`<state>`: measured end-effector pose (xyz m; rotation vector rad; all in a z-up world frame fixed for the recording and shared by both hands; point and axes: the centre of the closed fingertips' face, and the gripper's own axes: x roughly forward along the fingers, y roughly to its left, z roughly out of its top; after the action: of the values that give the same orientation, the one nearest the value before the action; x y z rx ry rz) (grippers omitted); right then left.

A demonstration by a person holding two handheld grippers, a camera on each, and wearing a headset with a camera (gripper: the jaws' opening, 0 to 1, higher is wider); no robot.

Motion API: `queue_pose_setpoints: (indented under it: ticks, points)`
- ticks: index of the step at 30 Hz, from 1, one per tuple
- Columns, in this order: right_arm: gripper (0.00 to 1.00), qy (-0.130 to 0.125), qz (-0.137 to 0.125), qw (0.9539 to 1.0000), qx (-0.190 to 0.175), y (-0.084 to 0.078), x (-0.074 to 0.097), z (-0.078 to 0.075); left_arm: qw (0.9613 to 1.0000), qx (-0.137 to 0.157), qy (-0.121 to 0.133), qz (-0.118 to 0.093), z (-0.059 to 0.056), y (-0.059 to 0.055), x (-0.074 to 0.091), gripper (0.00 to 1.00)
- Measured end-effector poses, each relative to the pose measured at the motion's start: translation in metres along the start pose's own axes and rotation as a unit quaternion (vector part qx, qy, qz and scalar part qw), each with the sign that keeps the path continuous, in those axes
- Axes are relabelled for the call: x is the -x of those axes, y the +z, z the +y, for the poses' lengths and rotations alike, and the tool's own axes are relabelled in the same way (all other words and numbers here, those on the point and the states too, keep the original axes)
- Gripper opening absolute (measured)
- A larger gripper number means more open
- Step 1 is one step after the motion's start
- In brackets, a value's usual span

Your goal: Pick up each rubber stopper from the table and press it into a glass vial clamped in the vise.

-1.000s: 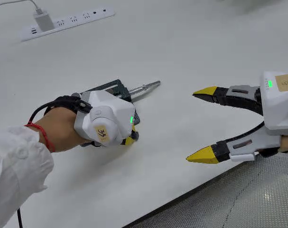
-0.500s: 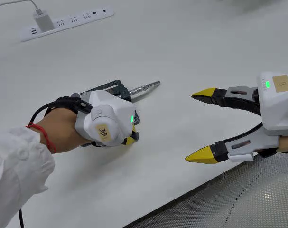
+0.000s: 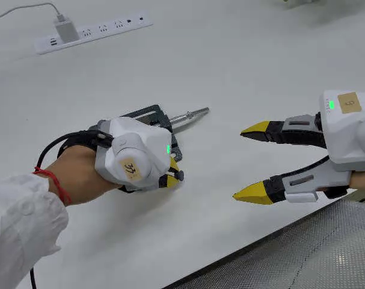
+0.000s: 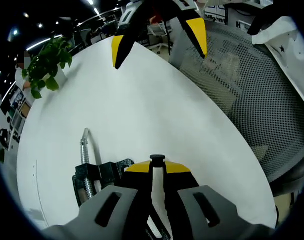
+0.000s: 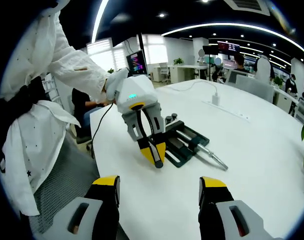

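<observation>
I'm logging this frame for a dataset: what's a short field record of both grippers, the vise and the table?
left gripper: shut on a small black rubber stopper, tips low beside the vise
right gripper: open, empty, off to the side above the table
vise: dark, on the white table, partly hidden behind the left gripper
power strip: far side of the table, white plug in it

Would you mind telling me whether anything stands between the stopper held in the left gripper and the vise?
Nothing visible does. The left gripper is shut on the small dark stopper, right beside the vise on the white table.
</observation>
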<state>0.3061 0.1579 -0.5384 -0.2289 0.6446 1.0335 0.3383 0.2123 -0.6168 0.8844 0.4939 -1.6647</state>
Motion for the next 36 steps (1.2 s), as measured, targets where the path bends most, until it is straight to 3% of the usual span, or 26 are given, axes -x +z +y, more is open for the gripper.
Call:
queue_pose_setpoints:
  ticks: [8, 15, 22, 24, 28, 36]
  points:
    - [0.55, 0.018, -0.008, 0.9995, 0.026, 0.026, -0.008, 0.006, 0.9961, 0.061, 0.043, -0.045, 0.0, 0.01, 0.027, 0.04]
    - [0.43, 0.043, -0.013, 0.9974, 0.057, 0.054, -0.017, 0.015, 0.9857, 0.113, 0.087, -0.09, 0.0, 0.017, 0.057, 0.04]
    - [0.35, 0.077, -0.007, 0.9935, 0.084, 0.079, -0.026, 0.027, 0.9702, 0.151, 0.133, -0.136, -0.003, 0.027, 0.089, 0.04]
    - [0.32, 0.091, 0.002, 0.9911, 0.097, 0.083, -0.028, 0.032, 0.9637, 0.164, 0.147, -0.151, -0.004, 0.03, 0.099, 0.04]
    - [0.29, 0.116, 0.01, 0.9869, 0.112, 0.093, -0.034, 0.041, 0.955, 0.176, 0.167, -0.171, -0.007, 0.034, 0.114, 0.04]
    - [0.23, 0.162, 0.038, 0.9725, 0.162, 0.115, -0.045, 0.058, 0.9382, 0.194, 0.203, -0.202, -0.014, 0.041, 0.14, 0.04]
